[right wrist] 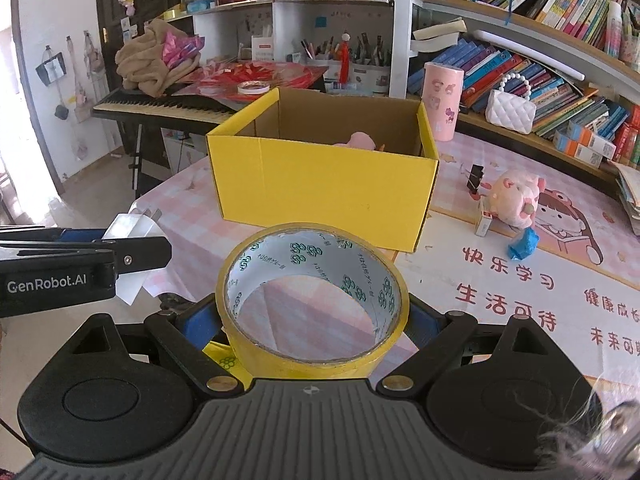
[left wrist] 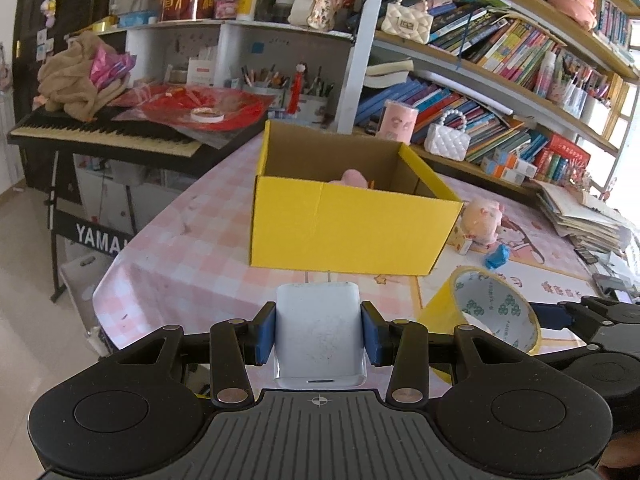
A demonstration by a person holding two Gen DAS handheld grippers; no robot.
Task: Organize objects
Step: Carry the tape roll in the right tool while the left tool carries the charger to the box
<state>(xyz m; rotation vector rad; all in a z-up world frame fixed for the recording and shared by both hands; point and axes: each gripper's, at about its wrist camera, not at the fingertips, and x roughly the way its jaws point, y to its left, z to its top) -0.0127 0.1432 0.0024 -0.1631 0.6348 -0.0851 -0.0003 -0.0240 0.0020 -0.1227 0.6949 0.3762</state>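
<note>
My left gripper [left wrist: 319, 330] is shut on a white plug adapter [left wrist: 319, 336], held above the table in front of the open yellow box [left wrist: 344, 228]. My right gripper [right wrist: 312, 326] is shut on a yellow tape roll [right wrist: 312, 304], also held in front of the yellow box [right wrist: 324, 188]. The tape roll shows at the right of the left wrist view [left wrist: 486, 314], and the adapter shows at the left of the right wrist view [right wrist: 134, 226]. A pink plush toy [right wrist: 358, 140] lies inside the box.
On the pink tablecloth [right wrist: 500, 292] right of the box lie a pink plush [right wrist: 514, 198], a small blue toy [right wrist: 524, 244], a small carton [right wrist: 483, 220] and a black binder clip [right wrist: 475, 178]. A pink cup [right wrist: 442, 100], a keyboard [right wrist: 160, 106] and bookshelves stand behind.
</note>
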